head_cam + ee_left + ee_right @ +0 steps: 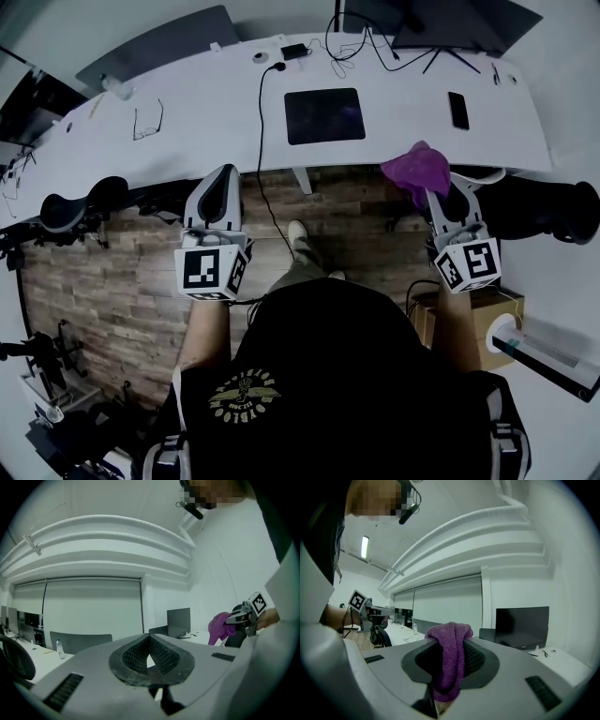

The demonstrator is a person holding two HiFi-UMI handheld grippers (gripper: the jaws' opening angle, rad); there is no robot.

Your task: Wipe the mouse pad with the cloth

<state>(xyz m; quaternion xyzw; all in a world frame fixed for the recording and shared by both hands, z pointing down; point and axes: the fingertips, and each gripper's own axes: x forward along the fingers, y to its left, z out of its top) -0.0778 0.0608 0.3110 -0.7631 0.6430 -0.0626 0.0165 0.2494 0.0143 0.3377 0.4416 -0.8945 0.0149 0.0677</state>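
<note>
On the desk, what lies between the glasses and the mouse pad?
In the head view, one black cable crosses the white desk between the glasses and the mouse pad; otherwise that stretch is bare.

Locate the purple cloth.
Head view, right side: the cloth is clamped in the right claw at the near desk edge, right of the mouse pad.

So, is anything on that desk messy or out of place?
Nothing stands out. The mouse pad lies flat and square on the desk; the purple cloth is pinched in the right gripper, not dropped.
</note>
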